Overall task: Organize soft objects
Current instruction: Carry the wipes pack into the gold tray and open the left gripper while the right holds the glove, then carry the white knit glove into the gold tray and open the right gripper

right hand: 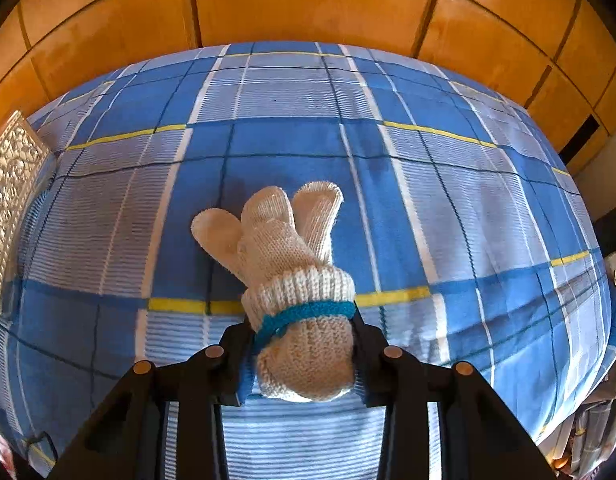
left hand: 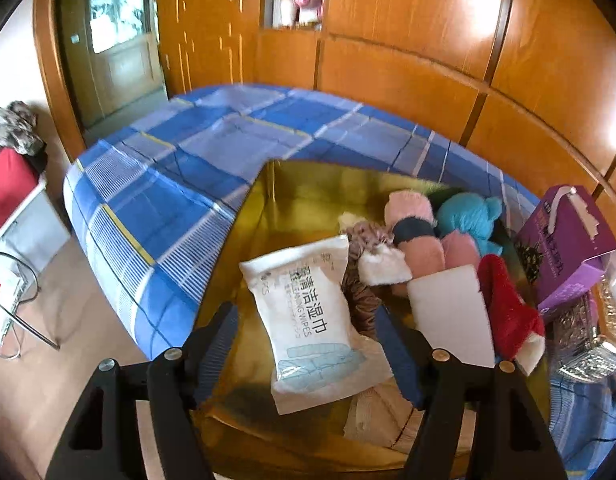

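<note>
Plaid bedspread (right hand: 268, 152) below; right tongs (right hand: 304, 340) tilted down, clamping knit glove (right hand: 292, 264); left tongs (left hand: 312, 332) wide over wipes pack (left hand: 308, 320).

Glossy orange-brown wood-panelled wardrobe wall (left hand: 408, 60) behind bed; blue plaid bedsheet (right hand: 308, 128); glazed wooden door (left hand: 116, 40) far left; pale floor (left hand: 48, 360); bright glare on panels.

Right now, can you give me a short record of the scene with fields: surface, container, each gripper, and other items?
surface: blue plaid bedsheet
container: gold box, open, on the sheet
in container: wet wipes pack, pink yarn, teal yarn, red sock, white block
left gripper: open, the wipes pack lies between its fingers
right gripper: shut on cream knitted glove
beside container: purple box
</note>
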Demonstrator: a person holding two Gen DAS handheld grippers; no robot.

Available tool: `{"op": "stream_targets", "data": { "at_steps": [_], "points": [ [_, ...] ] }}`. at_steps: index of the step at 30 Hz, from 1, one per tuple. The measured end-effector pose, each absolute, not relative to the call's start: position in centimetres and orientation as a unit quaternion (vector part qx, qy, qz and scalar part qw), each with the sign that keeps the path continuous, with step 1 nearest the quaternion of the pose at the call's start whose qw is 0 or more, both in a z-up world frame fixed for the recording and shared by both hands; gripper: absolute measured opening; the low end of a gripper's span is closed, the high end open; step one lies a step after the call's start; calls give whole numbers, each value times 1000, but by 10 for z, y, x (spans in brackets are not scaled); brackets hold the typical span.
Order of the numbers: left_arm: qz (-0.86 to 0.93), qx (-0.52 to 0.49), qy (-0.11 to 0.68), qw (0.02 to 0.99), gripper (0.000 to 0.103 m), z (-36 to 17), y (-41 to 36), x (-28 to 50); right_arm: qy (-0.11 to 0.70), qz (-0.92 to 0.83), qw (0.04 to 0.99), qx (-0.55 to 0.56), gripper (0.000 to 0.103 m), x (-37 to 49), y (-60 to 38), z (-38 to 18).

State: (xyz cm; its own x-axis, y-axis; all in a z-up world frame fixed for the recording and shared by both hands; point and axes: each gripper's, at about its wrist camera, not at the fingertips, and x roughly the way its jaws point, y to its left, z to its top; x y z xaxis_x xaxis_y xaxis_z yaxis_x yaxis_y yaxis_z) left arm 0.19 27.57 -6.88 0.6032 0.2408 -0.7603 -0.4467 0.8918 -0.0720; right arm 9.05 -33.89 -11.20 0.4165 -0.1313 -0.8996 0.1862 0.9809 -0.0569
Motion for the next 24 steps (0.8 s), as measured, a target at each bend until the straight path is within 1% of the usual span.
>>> {"op": "stream_targets", "data": {
  "at_steps": [1, 9, 12, 17, 24],
  "points": [
    [193, -125, 396, 889, 76, -66, 273, -1, 534, -89, 841, 27, 37, 95, -337, -111],
    [179, -100, 378, 903, 77, -52, 253, -5, 525, -53, 849, 10, 37, 137, -307, -84],
    [174, -93, 372, 907, 79, -49, 246, -6, 520, -34, 854, -2, 37, 155, -290, -67],
    [166, -77, 364, 913, 80, -44, 235, -8, 507, 15, 862, -5, 37, 185, -251, -32],
    [151, -70, 359, 918, 80, -41, 224, -9, 470, 93, 878, -25, 37, 204, -177, 19]
  ]
}}
